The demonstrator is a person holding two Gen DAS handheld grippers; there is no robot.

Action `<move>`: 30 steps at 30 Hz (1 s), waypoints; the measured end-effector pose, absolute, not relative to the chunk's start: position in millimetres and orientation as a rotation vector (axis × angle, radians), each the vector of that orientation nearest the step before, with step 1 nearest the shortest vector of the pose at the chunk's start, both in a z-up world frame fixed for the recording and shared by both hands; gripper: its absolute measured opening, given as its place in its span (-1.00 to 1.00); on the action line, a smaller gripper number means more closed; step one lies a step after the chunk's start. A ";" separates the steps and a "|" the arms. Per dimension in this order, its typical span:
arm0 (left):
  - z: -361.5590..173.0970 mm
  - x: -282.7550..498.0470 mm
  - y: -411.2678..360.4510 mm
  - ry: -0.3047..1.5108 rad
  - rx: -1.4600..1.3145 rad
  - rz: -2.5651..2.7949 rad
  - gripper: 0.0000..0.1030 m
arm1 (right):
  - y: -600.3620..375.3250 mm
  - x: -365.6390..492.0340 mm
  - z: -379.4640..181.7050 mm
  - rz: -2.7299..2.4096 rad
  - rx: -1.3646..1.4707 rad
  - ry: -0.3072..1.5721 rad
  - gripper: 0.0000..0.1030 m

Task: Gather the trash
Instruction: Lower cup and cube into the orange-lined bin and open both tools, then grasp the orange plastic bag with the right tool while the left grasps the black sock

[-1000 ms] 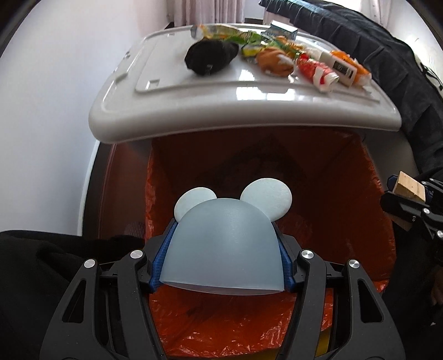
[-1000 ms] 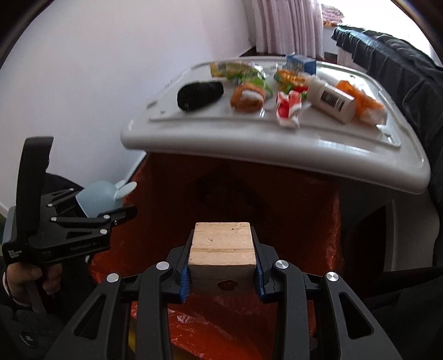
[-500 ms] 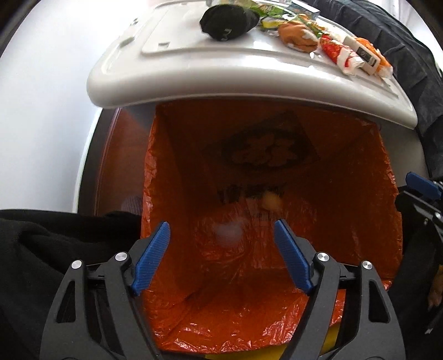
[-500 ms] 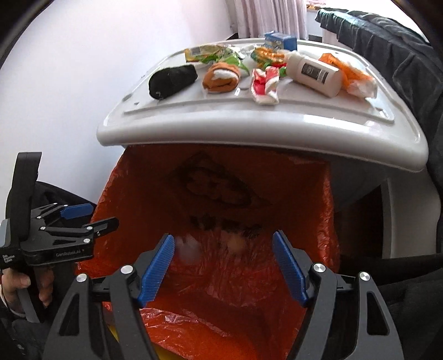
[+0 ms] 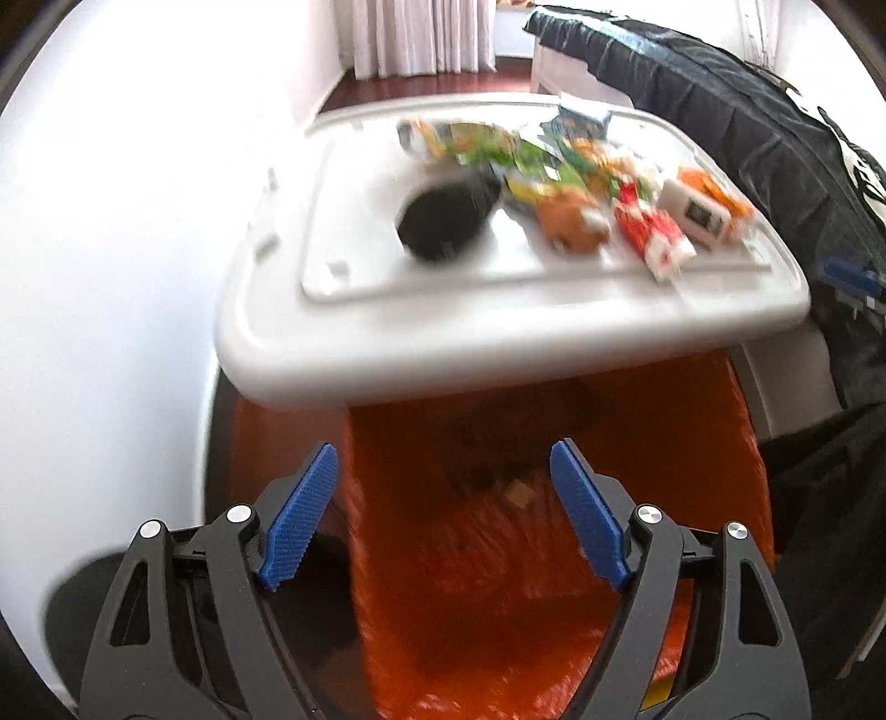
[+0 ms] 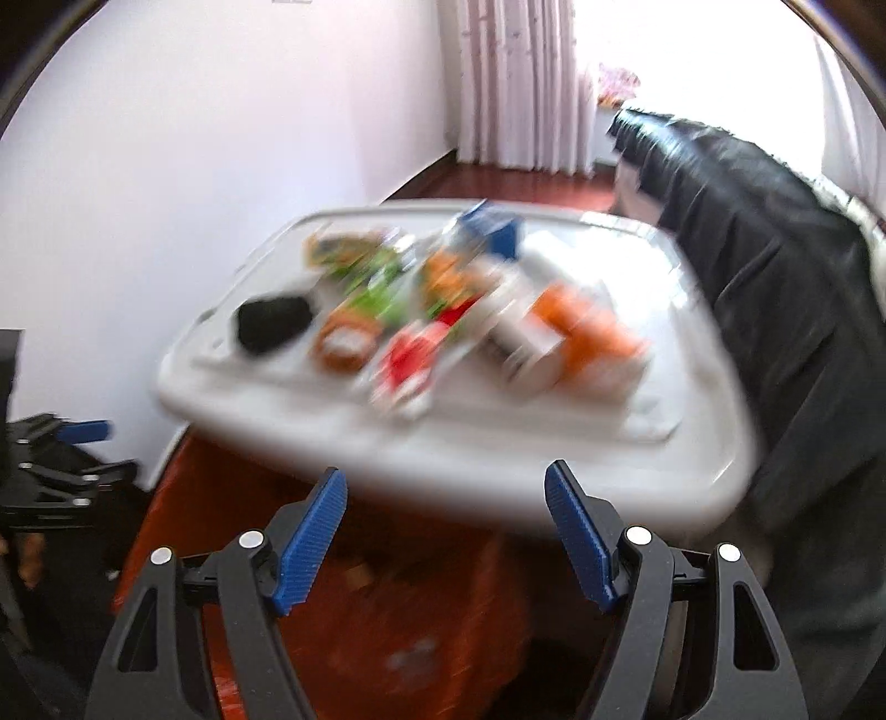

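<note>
An orange-lined trash bin (image 5: 554, 554) stands open below me, with a wooden block (image 5: 518, 493) lying deep in the bag. My left gripper (image 5: 443, 448) hovers over the bag; its jaws are opening and nothing is between them. My right gripper (image 6: 444, 469) is open and empty above the bin's near edge. The white lid (image 5: 498, 332) behind the bin carries several pieces of trash: a black bundle (image 5: 448, 224), an orange toy (image 5: 567, 219), a red-and-white wrapper (image 5: 656, 241) and a white bottle (image 5: 698, 213). Both views are blurred by motion.
A white wall runs along the left. A dark covered sofa (image 5: 747, 138) flanks the lid on the right. Curtains (image 5: 421, 33) and reddish floor lie beyond. The left gripper's body (image 6: 66, 459) shows at the left edge of the right wrist view.
Both grippers opened: the pale blue eared bowl left the left one and the wooden block left the right one, dropping into the bag. Both then rose, and the lid now fills more of each view.
</note>
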State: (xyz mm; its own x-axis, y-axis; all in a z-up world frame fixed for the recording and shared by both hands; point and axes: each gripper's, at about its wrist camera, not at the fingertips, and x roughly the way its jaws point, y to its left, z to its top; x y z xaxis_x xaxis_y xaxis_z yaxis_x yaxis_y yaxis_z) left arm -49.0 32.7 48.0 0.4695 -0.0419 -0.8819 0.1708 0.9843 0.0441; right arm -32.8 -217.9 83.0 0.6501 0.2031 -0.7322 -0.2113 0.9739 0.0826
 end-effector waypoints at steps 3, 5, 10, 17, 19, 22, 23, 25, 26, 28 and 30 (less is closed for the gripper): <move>58.0 -30.5 31.8 1.047 0.120 -0.126 0.57 | -241.3 5.4 90.7 0.204 -0.018 0.817 0.41; 63.3 -14.7 28.0 1.021 0.112 -0.114 0.58 | -250.6 32.5 90.0 0.200 -0.038 0.826 0.41; 58.1 9.5 21.8 1.006 0.086 -0.099 0.58 | -263.6 96.1 70.0 0.382 -0.063 0.948 0.39; 36.2 23.1 14.8 1.056 0.093 -0.117 0.59 | -273.3 150.4 40.7 0.500 -0.093 1.108 0.39; 31.3 25.8 13.6 1.068 0.095 -0.117 0.59 | -273.0 161.7 33.9 0.523 -0.108 1.143 0.39; 28.5 27.9 12.9 1.071 0.089 -0.124 0.59 | -262.1 171.7 21.1 0.576 -0.156 1.197 0.36; 28.2 28.7 12.7 1.068 0.089 -0.127 0.59 | -257.4 175.8 15.6 0.578 -0.176 1.216 0.36; 28.3 29.6 12.2 1.059 0.093 -0.131 0.59 | -250.6 183.0 4.6 0.561 -0.217 1.257 0.33; 28.5 30.3 12.4 1.056 0.097 -0.132 0.59 | -244.7 187.0 -4.6 0.535 -0.255 1.283 0.28; 29.2 31.5 11.7 1.053 0.103 -0.135 0.59 | -235.5 187.9 -8.0 0.495 -0.324 1.266 0.28; 32.1 31.4 12.2 1.049 0.105 -0.150 0.59 | -232.3 188.5 -6.1 0.457 -0.305 1.264 -0.04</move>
State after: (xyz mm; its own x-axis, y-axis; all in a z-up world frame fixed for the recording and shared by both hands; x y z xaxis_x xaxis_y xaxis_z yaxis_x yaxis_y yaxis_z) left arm 31.4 12.2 32.1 0.4899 -0.0731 -0.8687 0.1733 0.9848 0.0149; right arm 188.5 -232.3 -6.1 0.2310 0.1616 -0.9594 -0.4898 0.8714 0.0288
